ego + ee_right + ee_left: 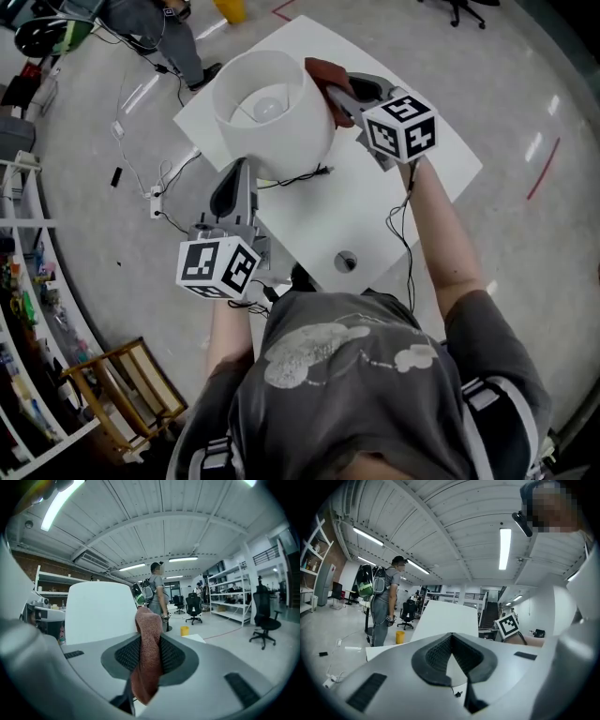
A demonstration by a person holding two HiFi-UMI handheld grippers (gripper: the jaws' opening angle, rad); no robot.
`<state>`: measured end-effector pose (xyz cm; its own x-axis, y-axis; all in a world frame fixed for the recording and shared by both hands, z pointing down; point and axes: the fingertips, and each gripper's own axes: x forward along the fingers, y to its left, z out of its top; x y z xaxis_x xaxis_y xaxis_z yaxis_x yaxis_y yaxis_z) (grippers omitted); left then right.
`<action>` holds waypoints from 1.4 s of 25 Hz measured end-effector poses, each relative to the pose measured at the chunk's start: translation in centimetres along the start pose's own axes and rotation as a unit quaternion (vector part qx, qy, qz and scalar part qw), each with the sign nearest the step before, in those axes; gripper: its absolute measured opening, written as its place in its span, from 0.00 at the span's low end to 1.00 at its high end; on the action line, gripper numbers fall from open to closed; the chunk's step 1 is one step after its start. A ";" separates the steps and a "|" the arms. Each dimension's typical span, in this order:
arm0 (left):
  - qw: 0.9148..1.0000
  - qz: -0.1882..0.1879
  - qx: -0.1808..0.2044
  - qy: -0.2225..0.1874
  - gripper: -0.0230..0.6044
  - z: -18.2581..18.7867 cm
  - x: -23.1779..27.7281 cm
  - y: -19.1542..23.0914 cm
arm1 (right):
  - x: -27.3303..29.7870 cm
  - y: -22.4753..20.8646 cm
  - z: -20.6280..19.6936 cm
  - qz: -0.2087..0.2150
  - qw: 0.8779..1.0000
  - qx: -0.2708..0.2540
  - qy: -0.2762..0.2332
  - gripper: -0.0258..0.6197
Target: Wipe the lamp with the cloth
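Reddish cloth, one, clamped in right claw by one lamp; left claw together, empty.

No words or numbers can be read. The left cube and right cube carry only black-and-white square markers; the pale print on the person's shirt seems pictorial, not lettering.
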<state>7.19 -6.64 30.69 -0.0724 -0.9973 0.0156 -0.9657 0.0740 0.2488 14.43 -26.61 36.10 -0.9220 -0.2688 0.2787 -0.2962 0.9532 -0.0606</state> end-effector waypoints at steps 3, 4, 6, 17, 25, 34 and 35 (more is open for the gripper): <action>1.000 0.015 -0.005 0.007 0.05 -0.8 -0.5 -0.6 | -0.5 -0.2 -1.7 0.004 1.000 0.024 0.002 0.18; 1.000 0.020 -0.008 0.009 0.05 -1.1 -0.7 -0.8 | -0.7 -0.2 -2.3 0.006 0.999 0.032 0.004 0.18; 0.999 0.026 -0.018 0.011 0.05 -1.9 -1.0 -1.1 | -0.7 -0.4 -3.7 0.008 0.999 0.044 0.010 0.18; 0.999 -0.010 -0.019 0.027 0.05 -3.7 0.0 -0.2 | -3.7 -0.2 -2.3 -0.039 0.996 0.071 -0.032 0.18; 0.999 -0.050 -0.011 0.008 0.05 -1.0 -0.5 0.5 | -6.9 4.6 6.8 -0.051 0.993 -0.002 -0.107 0.18; 0.996 -0.088 -0.011 -0.002 0.05 0.5 -1.5 0.3 | -6.1 8.1 4.9 -0.064 0.994 -0.011 -0.083 0.18; 0.996 -0.091 -0.011 0.000 0.05 0.4 -1.6 0.3 | -6.0 8.1 4.3 -0.068 0.995 -0.005 -0.079 0.18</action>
<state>6.91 -5.07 30.33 0.1033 -0.9941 -0.0324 -0.9573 -0.1083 0.2681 16.48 -17.83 29.87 -0.9016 -0.4128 0.1292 -0.4188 0.9078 -0.0225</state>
